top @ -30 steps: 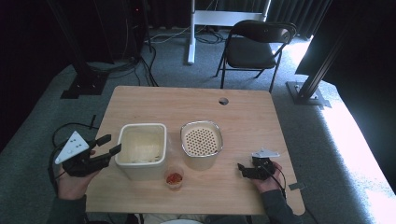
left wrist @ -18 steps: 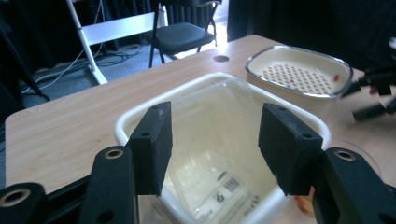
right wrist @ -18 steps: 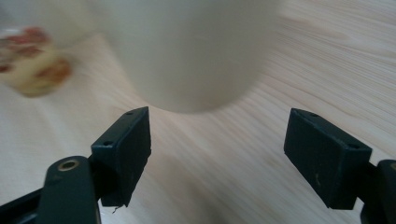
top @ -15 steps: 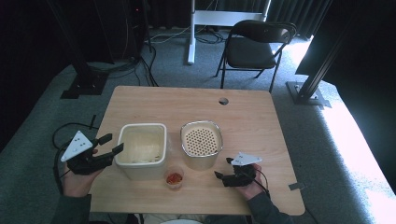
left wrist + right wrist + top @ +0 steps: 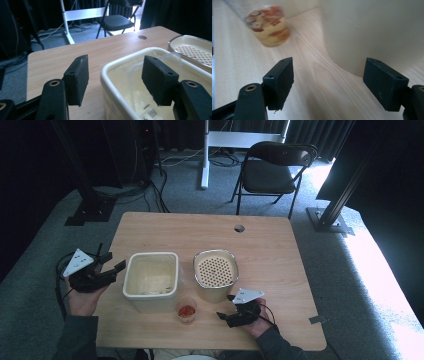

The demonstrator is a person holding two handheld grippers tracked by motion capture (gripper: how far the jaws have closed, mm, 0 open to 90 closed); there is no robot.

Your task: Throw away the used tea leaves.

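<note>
Nothing gripped yet; work judged to be only starting. Heading toward the small cup (image 5: pixel 187 310) with the right gripper (image 5: pixel 223 316), jaws spread wide and empty, low over the table (image 5: pixel 280 255) just beside the strainer bowl (image 5: pixel 215 272). Straddling the near wall of the cream tub (image 5: pixel 150 281) with the left gripper (image 5: pixel 114 268), jaws likewise spread, one outside the rim and one over the inside, touching nothing as far as can be told. Left to do, by the look of it: closing on the cup, lifting it, probably emptying it.

Standing upright at the table's front edge, that cup, between tub and strainer bowl and just in front of them. Showing clear walls in the right gripper view (image 5: pixel 269 25), blurred, holding something reddish-orange and pale.
</note>
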